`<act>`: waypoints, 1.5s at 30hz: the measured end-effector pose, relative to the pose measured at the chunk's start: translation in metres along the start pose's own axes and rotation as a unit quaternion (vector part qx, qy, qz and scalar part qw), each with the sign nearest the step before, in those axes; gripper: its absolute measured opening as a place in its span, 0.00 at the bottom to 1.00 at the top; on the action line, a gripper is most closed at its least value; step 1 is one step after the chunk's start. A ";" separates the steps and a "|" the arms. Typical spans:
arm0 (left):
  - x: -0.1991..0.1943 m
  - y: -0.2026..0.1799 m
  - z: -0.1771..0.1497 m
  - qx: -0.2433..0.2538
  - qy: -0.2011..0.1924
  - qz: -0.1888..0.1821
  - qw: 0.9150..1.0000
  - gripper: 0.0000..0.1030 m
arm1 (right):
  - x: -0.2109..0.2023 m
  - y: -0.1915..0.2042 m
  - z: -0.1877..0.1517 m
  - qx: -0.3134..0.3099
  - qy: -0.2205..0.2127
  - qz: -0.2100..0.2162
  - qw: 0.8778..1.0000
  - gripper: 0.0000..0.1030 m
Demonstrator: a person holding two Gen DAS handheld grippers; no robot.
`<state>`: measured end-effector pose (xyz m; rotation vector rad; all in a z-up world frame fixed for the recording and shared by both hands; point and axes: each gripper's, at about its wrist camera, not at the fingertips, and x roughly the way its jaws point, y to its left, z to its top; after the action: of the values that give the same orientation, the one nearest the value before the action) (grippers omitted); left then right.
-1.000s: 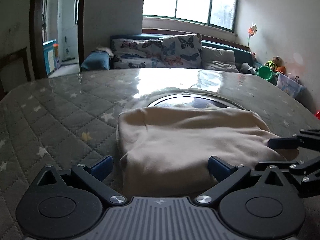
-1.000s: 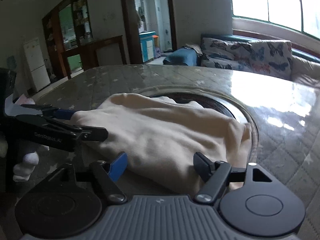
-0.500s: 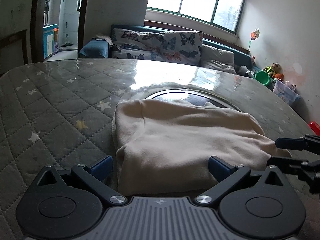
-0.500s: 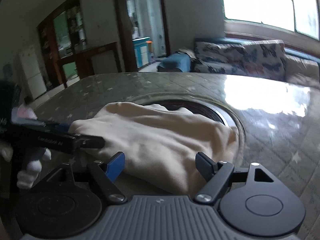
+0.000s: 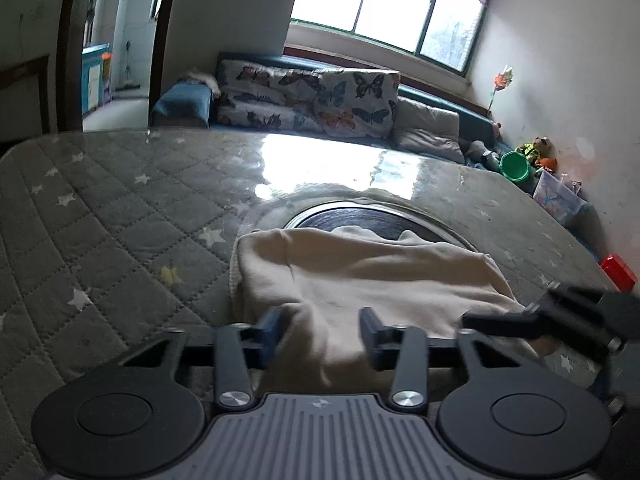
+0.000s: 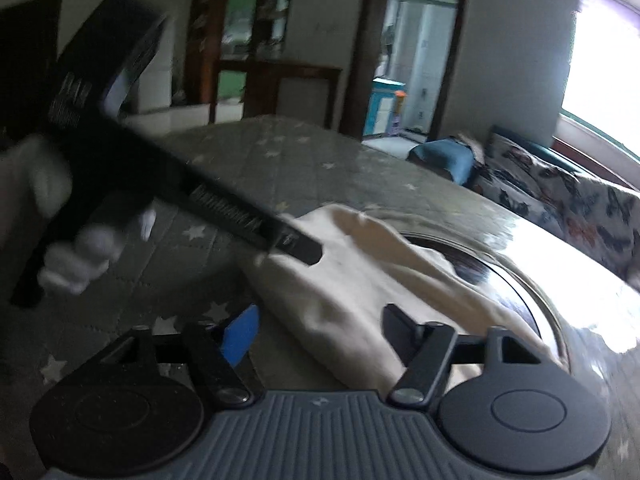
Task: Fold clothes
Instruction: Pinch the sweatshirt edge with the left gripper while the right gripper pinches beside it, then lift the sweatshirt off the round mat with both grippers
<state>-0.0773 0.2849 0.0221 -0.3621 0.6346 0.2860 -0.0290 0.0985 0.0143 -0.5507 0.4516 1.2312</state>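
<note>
Garment (image 5: 360, 276), cream, lay bunched at the table's (image 5: 100, 220) near edge, partly over its centre disc. Left gripper (image 5: 320, 326) pinched a fold; right gripper (image 6: 316, 326) gaped. Thin grip could slip, collapsing the fold.

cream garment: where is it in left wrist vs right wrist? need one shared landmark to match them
Left wrist: cream garment lies centre to lower centre, running down between the left tool fingers.
Right wrist: cream garment sits centre, reaching lower right between the right tool fingers.
Shared landmark: butterfly-print cushions, top centre in left wrist, right edge in right wrist.
</note>
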 end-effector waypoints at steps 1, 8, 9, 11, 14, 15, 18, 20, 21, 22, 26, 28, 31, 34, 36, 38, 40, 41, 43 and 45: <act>0.001 0.002 0.003 -0.005 0.004 -0.003 1.000 0.26 | 0.006 0.004 0.002 -0.010 0.003 0.002 1.000 0.59; -0.003 0.007 0.023 -0.017 0.008 -0.027 0.999 0.17 | 0.034 0.029 0.012 -0.059 0.000 -0.009 0.998 0.53; -0.003 0.006 0.024 -0.014 0.007 -0.028 0.999 0.18 | 0.035 0.028 0.013 -0.052 -0.001 -0.009 0.999 0.45; -0.006 0.005 0.025 -0.009 0.003 -0.027 1.000 0.22 | 0.034 0.021 0.014 -0.027 -0.004 -0.006 1.000 0.30; -0.012 0.010 0.021 -0.019 -0.003 -0.026 0.999 0.48 | 0.032 0.011 0.016 0.012 -0.009 0.000 1.000 0.21; -0.014 0.013 0.020 -0.027 -0.005 -0.029 0.999 0.57 | 0.031 0.007 0.017 0.025 -0.010 0.001 1.000 0.20; -0.020 0.021 0.014 -0.050 -0.008 -0.037 0.998 0.69 | 0.026 -0.006 0.018 0.070 -0.018 0.010 0.997 0.20; -0.023 0.027 0.011 -0.066 -0.011 -0.042 0.997 0.75 | 0.019 -0.020 0.019 0.109 -0.026 0.020 0.994 0.19; -0.025 0.029 0.009 -0.073 -0.012 -0.044 0.996 0.77 | 0.017 -0.023 0.018 0.116 -0.029 0.022 0.993 0.19; -0.027 0.032 0.007 -0.081 -0.013 -0.047 0.996 0.77 | 0.017 -0.024 0.018 0.116 -0.030 0.023 0.992 0.19; -0.018 0.042 0.003 -0.158 -0.003 -0.108 0.982 0.84 | 0.015 -0.027 0.016 0.117 -0.036 0.025 0.992 0.19; -0.010 0.044 0.002 -0.189 0.000 -0.136 0.972 0.85 | 0.014 -0.028 0.015 0.117 -0.039 0.026 0.992 0.19; 0.006 0.049 0.004 -0.220 0.014 -0.138 0.965 0.88 | 0.013 -0.030 0.014 0.117 -0.043 0.028 0.992 0.19; 0.020 0.051 0.009 -0.234 0.022 -0.134 0.963 0.88 | 0.011 -0.032 0.013 0.117 -0.048 0.030 0.992 0.19; 0.026 0.053 0.010 -0.240 0.021 -0.129 0.962 0.87 | 0.010 -0.032 0.012 0.116 -0.050 0.031 0.992 0.19; 0.031 0.055 0.012 -0.244 0.017 -0.124 0.962 0.81 | 0.009 -0.032 0.011 0.116 -0.050 0.033 0.991 0.19; 0.036 0.057 0.014 -0.249 0.014 -0.120 0.961 0.74 | 0.007 -0.031 0.008 0.117 -0.052 0.034 0.991 0.19; 0.038 0.058 0.013 -0.252 0.012 -0.119 0.960 0.66 | 0.006 -0.029 0.007 0.114 -0.053 0.034 0.992 0.19; 0.040 0.059 0.011 -0.253 0.008 -0.118 0.960 0.59 | 0.004 -0.026 0.005 0.106 -0.052 0.033 0.993 0.19; 0.040 0.057 0.008 -0.251 0.006 -0.114 0.961 0.46 | 0.004 -0.025 0.003 0.101 -0.048 0.033 0.993 0.20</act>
<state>-0.0634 0.3458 -0.0105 -0.9186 0.5205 0.2200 -0.0041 0.0981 0.0180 -0.3055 0.5101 1.2525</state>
